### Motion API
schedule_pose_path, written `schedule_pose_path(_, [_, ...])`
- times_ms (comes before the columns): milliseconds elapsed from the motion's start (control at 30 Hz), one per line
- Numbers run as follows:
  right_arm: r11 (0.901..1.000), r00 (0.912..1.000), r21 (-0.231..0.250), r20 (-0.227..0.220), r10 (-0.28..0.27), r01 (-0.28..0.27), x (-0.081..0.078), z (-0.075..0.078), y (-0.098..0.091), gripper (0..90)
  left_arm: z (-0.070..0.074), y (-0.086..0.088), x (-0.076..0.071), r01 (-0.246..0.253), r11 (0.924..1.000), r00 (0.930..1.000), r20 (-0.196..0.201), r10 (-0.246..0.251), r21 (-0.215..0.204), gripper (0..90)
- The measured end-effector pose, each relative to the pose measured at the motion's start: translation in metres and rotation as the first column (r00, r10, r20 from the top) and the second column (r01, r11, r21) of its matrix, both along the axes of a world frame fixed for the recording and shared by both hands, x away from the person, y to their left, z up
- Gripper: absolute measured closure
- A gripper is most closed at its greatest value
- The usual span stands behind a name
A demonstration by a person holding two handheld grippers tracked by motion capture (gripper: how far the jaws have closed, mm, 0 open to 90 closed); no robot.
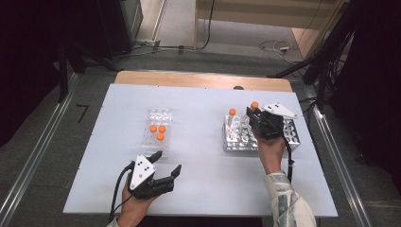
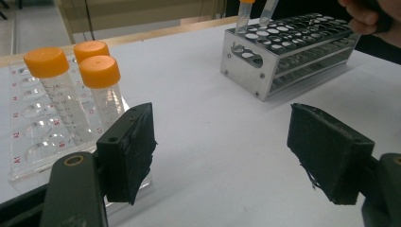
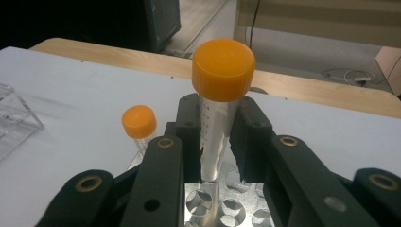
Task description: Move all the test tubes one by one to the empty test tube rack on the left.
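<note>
Left gripper (image 1: pixel 166 163) low at the near-left, held from below by the left hand (image 1: pixel 135 203), jaws parted wide with bare space between the two black pads (image 2: pixel 127 151), pointing forward and a little right. Right gripper (image 1: pixel 253 113) farther out, right hand (image 1: pixel 269 151) wrapped behind its body, forearm in a pale patterned sleeve (image 1: pixel 288 201); jaws closed upright on a clear orange-capped tube (image 3: pixel 217 118)
</note>
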State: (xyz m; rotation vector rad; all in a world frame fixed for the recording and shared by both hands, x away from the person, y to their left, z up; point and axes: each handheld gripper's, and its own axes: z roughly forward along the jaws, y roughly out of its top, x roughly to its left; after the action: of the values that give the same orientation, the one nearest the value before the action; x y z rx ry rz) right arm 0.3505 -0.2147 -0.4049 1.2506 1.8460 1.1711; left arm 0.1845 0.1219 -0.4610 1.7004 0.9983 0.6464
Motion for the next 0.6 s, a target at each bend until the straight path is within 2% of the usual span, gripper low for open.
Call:
schedule_pose_path(167, [0.9999, 0.9996, 0.000, 0.025, 0.012, -0.012, -0.008, 0.008, -0.003, 72.4, 0.000, 0.000, 0.000, 0.000, 1.0000, 1.0000, -0.001, 0.000, -0.001, 24.0])
schedule_pose_path(600, [0.9975, 0.9972, 0.034, 0.044, 0.060, -0.061, -0.029, 0.013, -0.012, 72.4, 0.000, 0.000, 0.000, -0.001, 1.0000, 1.0000, 0.000, 0.001, 0.000, 24.1])
